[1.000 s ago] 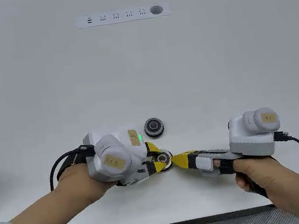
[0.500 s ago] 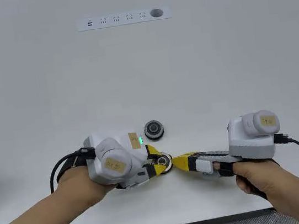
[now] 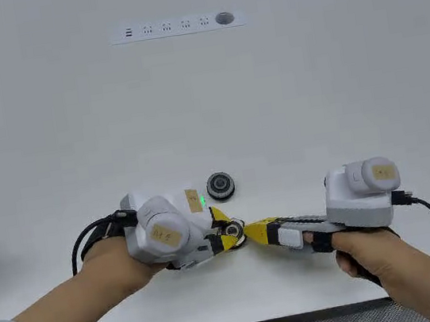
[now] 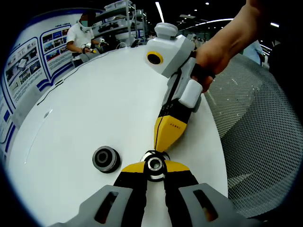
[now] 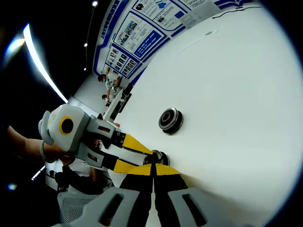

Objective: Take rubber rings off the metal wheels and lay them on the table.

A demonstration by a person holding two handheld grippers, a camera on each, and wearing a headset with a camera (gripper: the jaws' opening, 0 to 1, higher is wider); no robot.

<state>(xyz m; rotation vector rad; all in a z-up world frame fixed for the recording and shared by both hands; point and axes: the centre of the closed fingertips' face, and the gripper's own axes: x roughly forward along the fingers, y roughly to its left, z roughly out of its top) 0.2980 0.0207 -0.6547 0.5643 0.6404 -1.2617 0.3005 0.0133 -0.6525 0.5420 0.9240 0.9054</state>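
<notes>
**Ring-pull at the gripped wheel, peel not yet made**

My left tool [image 4: 155,166] is clamped on the metal wheel [image 4: 155,164], yellow jaws closed onto its two sides, holding it just above the tabletop [image 3: 271,105] in front of me. My right tool [image 5: 152,168] comes in from the other side with its jaws pressed together to a thin seam, tips touching the wheel's edge. Whether they have nipped the rubber ring [image 4: 146,161] I cannot tell; the contact is too small to read. The ring looks seated on the wheel, so I judge this as the grab-and-peel step, just at its start. Next I need a firm pinch on the rubber alone, then a pull away from the left tool while that one holds steady. The second wheel [image 3: 221,184] lies on the tabletop just beyond, ring on, waiting.
</notes>
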